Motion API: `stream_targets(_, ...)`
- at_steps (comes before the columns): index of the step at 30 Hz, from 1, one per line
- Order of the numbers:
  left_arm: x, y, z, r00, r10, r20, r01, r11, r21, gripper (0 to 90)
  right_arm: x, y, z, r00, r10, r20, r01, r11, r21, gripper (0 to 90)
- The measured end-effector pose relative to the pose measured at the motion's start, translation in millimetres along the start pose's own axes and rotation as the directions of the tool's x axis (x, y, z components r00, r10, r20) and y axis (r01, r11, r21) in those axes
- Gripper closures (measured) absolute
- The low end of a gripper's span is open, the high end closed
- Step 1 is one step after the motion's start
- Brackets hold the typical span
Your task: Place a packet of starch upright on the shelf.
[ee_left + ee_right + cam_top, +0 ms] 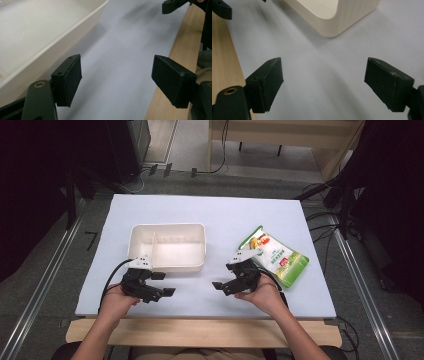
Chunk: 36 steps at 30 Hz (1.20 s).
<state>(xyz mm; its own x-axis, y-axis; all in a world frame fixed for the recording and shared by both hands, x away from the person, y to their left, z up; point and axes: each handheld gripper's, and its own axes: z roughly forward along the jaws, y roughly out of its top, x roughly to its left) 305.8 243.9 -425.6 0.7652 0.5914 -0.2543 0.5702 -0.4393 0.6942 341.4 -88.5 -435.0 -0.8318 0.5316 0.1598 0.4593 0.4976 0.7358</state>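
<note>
Both forearms enter from the near edge and angle inward. The left hand (116, 296) holds the left gripper (165, 284), pointed toward the right; its jaws stand wide apart with nothing between them. The right hand (261, 292) holds the right gripper (220, 282), pointed toward the left, jaws likewise spread and empty. The two grippers face each other, tips near but apart.

One cream two-compartment tray (168, 266) on the table (210, 210), toward its left edge. One green-and-white snack pouch (277, 257) near the right edge. Two handheld grippers along the near edge: left gripper (163, 284), right gripper (223, 281).
</note>
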Motion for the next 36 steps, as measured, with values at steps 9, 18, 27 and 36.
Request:
stream_targets(9, -2.5, 1.9, 2.3, 1.0000, 0.006, 0.000, -0.006, 0.9999, 0.013, 25.0, -4.4, -3.9, 1.7, 0.9994, 0.032, -0.013, -0.032, 0.999, 0.021, 25.0)
stream_targets(18, -2.5, 2.3, 1.0, 0.9998, -0.002, 0.018, 0.002, 1.0000, 0.008, 25.4, -6.7, -2.7, -1.1, 0.9990, 0.044, -0.006, -0.044, 0.999, -0.003, 32.1)
stream_targets(27, -2.4, 0.9, 0.7, 1.0000, -0.006, 0.000, 0.006, 1.0000, -0.007, 26.9, -8.7, -0.6, -2.8, 0.9979, 0.057, -0.031, -0.057, 0.998, 0.002, 36.3)
stream_targets(36, 0.8, -0.6, -7.3, 0.9977, -0.067, -0.006, 0.067, 0.9978, -0.003, 26.9, -14.7, -0.1, -11.3, 0.9975, 0.069, -0.017, -0.069, 0.998, 0.003, 36.4)
